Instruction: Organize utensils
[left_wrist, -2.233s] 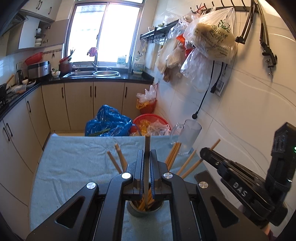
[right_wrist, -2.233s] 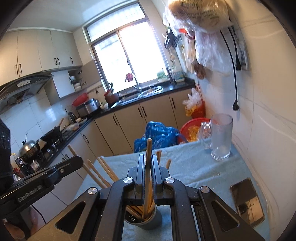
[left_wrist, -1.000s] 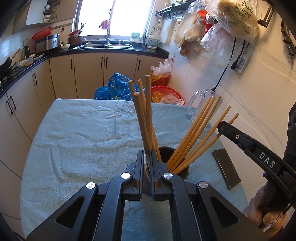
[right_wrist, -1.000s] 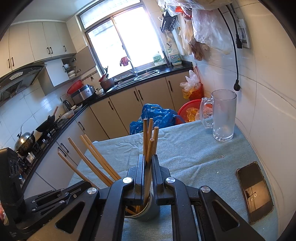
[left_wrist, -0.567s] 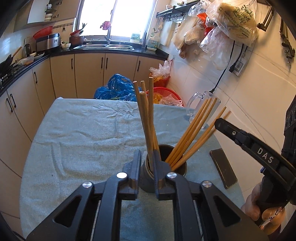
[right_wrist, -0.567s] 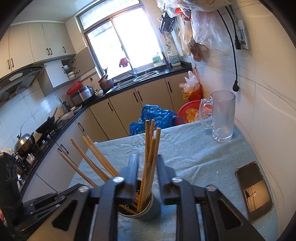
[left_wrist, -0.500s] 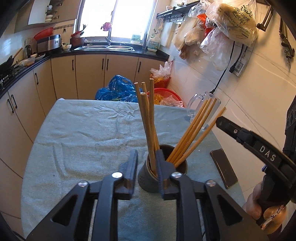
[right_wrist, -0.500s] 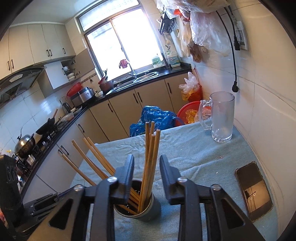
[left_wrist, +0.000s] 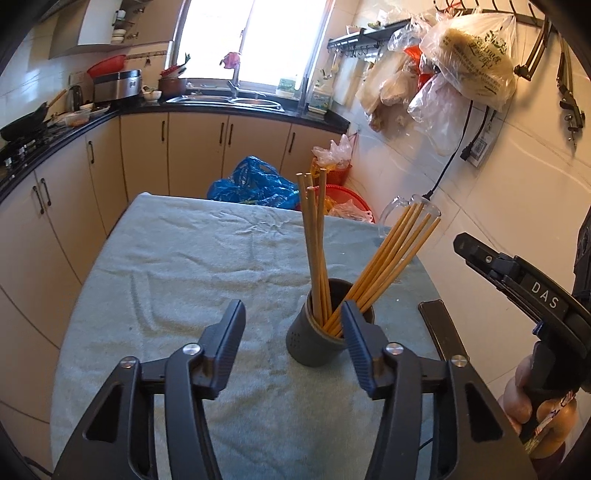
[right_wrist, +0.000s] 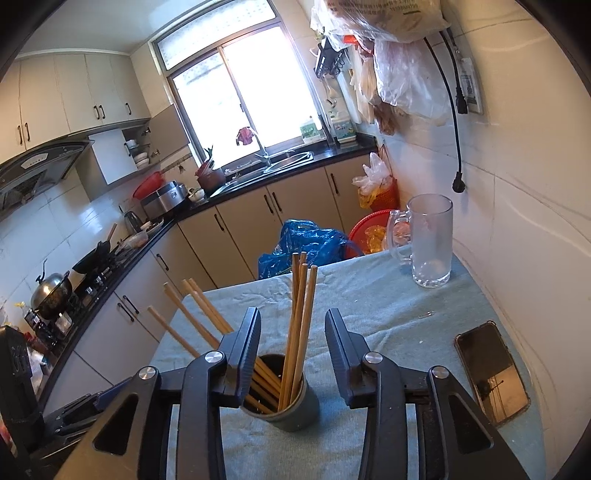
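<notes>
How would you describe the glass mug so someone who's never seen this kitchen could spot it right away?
Find the table covered with a pale blue-green cloth. At its far corner by the white tiled wall stands the glass mug, upright and empty. It is the only clear thing there; the grey chopstick holder and the dark phone are opaque.

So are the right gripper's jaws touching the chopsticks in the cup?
Apart. In the right wrist view the right gripper has its jaws opening, with clear gaps on both sides of the upright chopsticks standing in the grey cup.
</notes>
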